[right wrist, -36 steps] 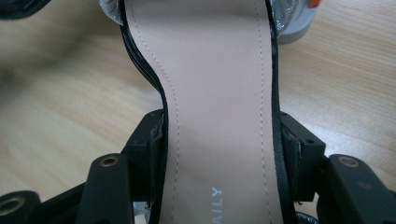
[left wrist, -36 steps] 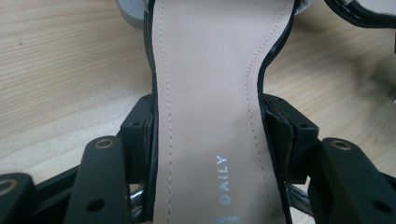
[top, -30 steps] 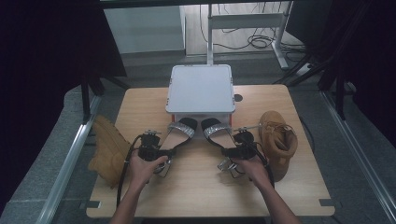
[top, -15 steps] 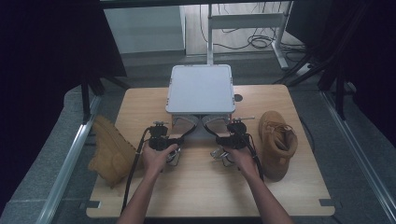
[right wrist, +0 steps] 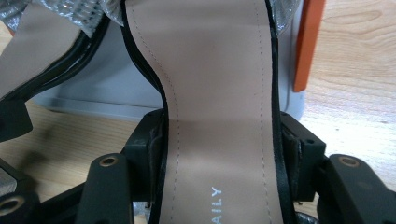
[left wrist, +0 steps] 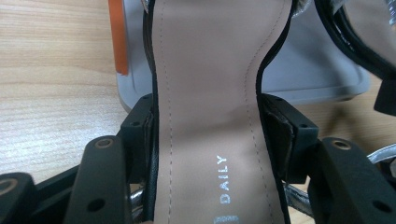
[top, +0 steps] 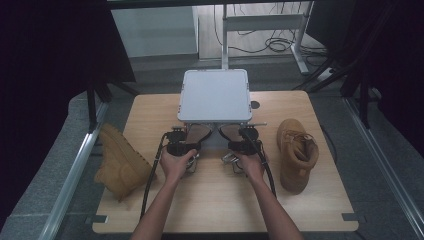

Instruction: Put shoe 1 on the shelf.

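Two black sandals with beige insoles and silver straps are held side by side in front of a grey box [top: 215, 95]. My left gripper [top: 181, 142] is shut on the waist of the left sandal [top: 196, 132], its insole [left wrist: 210, 107] squeezed between the black pads [left wrist: 140, 135]. My right gripper [top: 245, 140] is shut on the right sandal [top: 231, 131], whose insole [right wrist: 219, 102] runs up between its pads [right wrist: 299, 154]. Both toes point toward the box wall [left wrist: 303, 74], with the other sandal's edge [right wrist: 42, 60] beside.
A tan boot [top: 296, 152] stands on the wooden table [top: 220, 205] to the right. Another tan boot [top: 119, 162] lies tipped at the table's left edge. Orange latches [left wrist: 117, 37] [right wrist: 306, 42] mark the box's front wall. A dark hole [top: 255, 105] sits beside the box.
Both hands have carried the sandals forward from mid-table up to the front of the grey box. The two boots have stayed where they were.
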The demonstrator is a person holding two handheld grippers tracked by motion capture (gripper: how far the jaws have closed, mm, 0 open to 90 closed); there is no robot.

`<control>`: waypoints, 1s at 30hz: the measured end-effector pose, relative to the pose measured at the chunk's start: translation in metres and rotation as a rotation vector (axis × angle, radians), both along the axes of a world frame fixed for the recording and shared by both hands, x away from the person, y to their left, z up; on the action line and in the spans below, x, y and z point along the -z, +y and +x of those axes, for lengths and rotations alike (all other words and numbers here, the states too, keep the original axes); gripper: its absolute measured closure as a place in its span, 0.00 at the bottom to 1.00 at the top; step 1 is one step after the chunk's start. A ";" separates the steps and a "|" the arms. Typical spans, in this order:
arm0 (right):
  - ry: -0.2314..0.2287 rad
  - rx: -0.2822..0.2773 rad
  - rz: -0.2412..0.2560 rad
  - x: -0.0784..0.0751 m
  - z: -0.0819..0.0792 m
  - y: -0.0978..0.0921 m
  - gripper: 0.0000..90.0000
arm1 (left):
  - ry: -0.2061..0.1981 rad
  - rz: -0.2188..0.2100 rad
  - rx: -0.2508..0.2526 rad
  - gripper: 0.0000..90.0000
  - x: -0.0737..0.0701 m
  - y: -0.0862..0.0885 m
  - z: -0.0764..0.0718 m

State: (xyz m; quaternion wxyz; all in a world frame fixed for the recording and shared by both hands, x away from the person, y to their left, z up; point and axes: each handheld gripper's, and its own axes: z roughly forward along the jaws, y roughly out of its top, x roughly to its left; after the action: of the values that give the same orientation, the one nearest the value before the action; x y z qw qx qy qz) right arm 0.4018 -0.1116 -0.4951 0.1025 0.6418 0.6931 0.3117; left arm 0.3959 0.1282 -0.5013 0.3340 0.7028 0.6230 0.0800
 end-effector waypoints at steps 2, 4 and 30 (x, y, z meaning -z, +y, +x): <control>0.010 0.005 -0.021 0.004 0.003 0.003 0.47 | 0.017 0.013 0.004 0.47 0.004 -0.001 0.001; 0.013 0.009 -0.027 0.005 0.004 0.003 0.47 | 0.019 0.017 0.000 0.47 0.005 -0.001 0.002; -0.105 -0.018 -0.088 0.005 -0.001 0.007 0.28 | 0.020 0.003 0.031 0.24 0.001 0.002 0.002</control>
State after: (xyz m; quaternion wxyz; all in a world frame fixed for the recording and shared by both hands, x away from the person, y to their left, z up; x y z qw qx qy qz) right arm 0.4013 -0.1046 -0.5002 0.1640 0.6130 0.7057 0.3151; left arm 0.3977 0.1301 -0.5021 0.3276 0.7139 0.6151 0.0686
